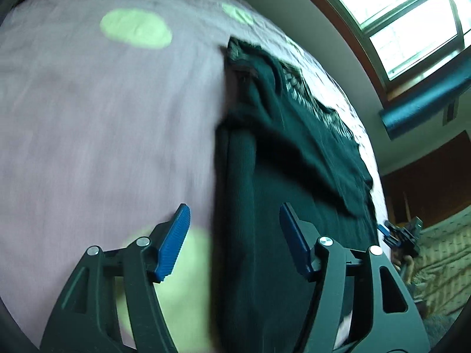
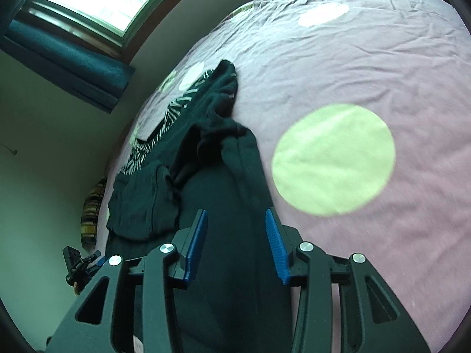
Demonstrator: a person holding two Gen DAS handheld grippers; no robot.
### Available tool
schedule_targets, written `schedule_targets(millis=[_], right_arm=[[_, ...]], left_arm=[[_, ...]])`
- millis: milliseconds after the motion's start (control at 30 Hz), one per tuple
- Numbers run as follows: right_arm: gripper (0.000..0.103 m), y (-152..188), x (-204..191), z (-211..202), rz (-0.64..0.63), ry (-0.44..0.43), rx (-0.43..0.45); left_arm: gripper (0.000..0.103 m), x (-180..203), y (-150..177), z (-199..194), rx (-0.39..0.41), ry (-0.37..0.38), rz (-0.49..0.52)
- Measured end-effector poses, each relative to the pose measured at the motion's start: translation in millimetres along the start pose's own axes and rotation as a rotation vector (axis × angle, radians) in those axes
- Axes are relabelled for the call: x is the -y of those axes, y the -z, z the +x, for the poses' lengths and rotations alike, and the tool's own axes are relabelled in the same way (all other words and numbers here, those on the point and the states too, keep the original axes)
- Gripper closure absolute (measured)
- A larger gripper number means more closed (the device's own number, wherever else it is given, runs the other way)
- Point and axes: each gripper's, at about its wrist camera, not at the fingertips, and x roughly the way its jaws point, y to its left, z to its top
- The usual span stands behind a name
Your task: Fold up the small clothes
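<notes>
A dark green garment [image 1: 294, 153] lies partly folded on a pink bedsheet [image 1: 88, 103] with pale green dots. Its white-patterned part [image 1: 321, 111] faces the wall. My left gripper [image 1: 234, 209] hovers open over the garment's left edge, nothing between its blue pads [image 1: 173, 241]. In the right wrist view the same garment [image 2: 223, 176] runs away from me, a bunched sleeve [image 2: 223, 129] lying across it. My right gripper [image 2: 235, 211] stands open above the cloth with nothing pinched. Each view shows the other gripper small at the bed's edge: the right gripper [image 1: 400, 232] and the left gripper [image 2: 79, 261].
The bedsheet [image 2: 368, 73] spreads wide to one side of the garment, with a large green dot [image 2: 332, 158]. A wall with a window [image 1: 412, 29] and a dark blue blind [image 2: 67, 61] runs along the bed's far side. A striped cloth [image 2: 91, 214] hangs beside the bed.
</notes>
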Motion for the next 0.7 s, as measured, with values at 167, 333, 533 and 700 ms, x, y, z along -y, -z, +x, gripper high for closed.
schedule_targets(millis=[167,333,533,700], right_arm=[[0.061,28,14,-19,0.01,-0.007,-0.051],[0.058,56,25,-32,0.039,-0.097,-0.104],[0.055,82,27,-34,0.036,-0.153,-0.168],[0.055,99,29,-43,0.039,-0.178,-0.183]], left_arm=[[0.039,4,55,-23,-0.05,0.053,-0.004],[0.036,12,97,-32,-0.09,0.118,-0.014],[0.035,24,128,-30,-0.123,0.199,-0.014],[0.035,23,137,-28,-0.14,0.245,-0.052]])
